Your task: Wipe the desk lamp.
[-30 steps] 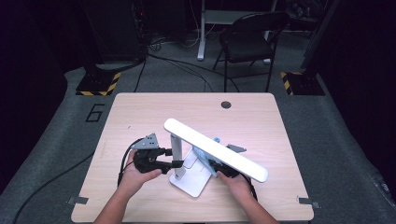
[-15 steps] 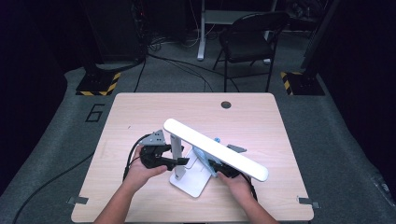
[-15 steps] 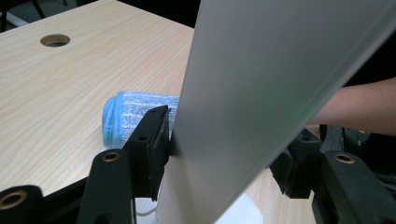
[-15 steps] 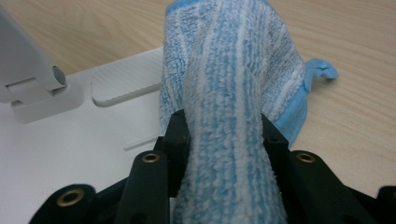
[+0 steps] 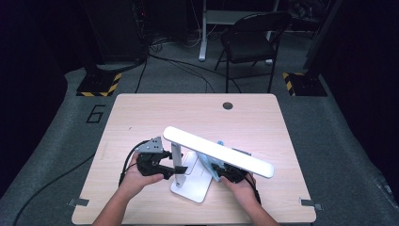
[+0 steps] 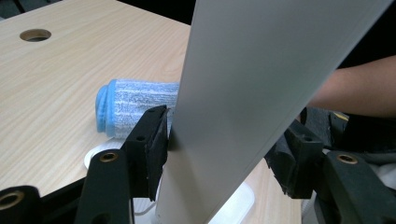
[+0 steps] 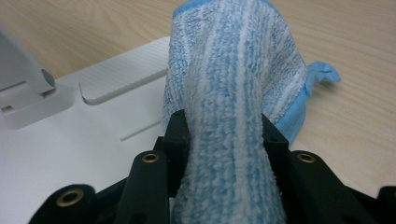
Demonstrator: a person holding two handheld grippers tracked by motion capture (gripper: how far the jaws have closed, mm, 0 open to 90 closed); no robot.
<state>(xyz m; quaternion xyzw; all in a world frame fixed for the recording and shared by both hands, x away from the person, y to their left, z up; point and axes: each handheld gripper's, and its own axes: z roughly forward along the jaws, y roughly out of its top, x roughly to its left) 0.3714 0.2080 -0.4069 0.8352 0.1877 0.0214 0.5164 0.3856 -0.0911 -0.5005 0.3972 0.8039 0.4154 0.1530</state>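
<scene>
A white desk lamp stands near the table's front edge, with a flat base (image 5: 195,186), a short post (image 5: 177,157) and a long light bar (image 5: 219,151) tilted across it. My left gripper (image 5: 169,167) holds the post from the left. In the left gripper view the post (image 6: 243,93) sits between both pads of that gripper (image 6: 224,149). My right gripper (image 5: 221,172), under the bar, is shut on a blue and white striped cloth (image 7: 233,93). The cloth (image 5: 207,162) lies on the base's right edge (image 7: 70,154), and its rolled end (image 6: 135,105) shows behind the post.
A round cable hole (image 5: 227,105) sits at the table's far middle. A black folding chair (image 5: 249,37) stands beyond the far edge. Cables trail off the table's left side from my left gripper. Bare wood (image 5: 141,117) lies behind and to both sides of the lamp.
My left gripper has moved right, in against the lamp's post, and its jaws have come onto it. The right gripper has kept the cloth at the base.
</scene>
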